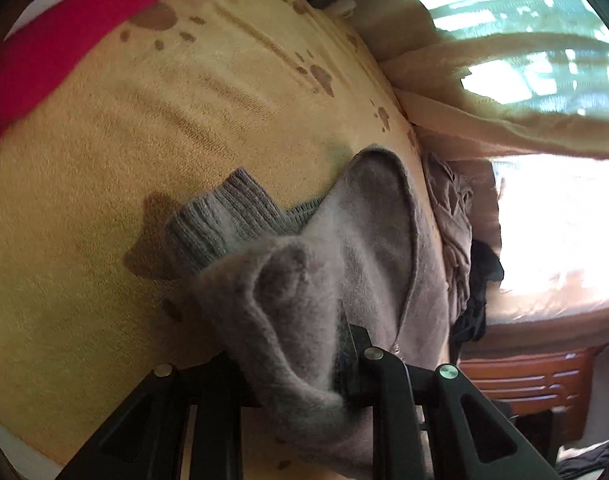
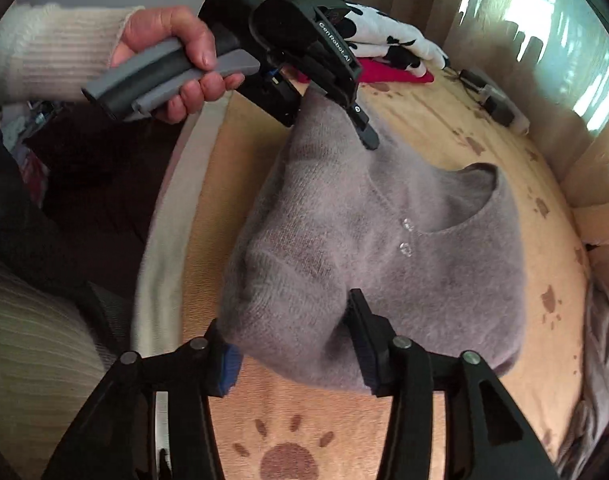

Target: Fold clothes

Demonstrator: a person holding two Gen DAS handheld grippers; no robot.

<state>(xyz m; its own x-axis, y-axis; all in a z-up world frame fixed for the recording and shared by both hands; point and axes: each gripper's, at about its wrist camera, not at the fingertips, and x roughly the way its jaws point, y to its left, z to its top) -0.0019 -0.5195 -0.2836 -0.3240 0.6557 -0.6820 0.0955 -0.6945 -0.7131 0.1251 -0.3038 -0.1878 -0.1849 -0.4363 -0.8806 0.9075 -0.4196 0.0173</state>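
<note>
Left claw (image 2: 344, 120): clamped on a bunched fold of the grey sweater (image 2: 384, 240) – cloth lifted at its far left corner.
Sweater: mid-bed on the tan paw-print blanket (image 2: 444, 132), neckline to the right, two clear buttons (image 2: 405, 236) showing.
Right claw (image 2: 292, 344): jaws apart – near hem lies between the pads, unpinched.
Far: red garment (image 2: 388, 74).

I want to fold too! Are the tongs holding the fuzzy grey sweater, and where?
The left tongs pinch the grey sweater at a bunched fold near its edge. The right tongs are open, straddling it without gripping.
</note>
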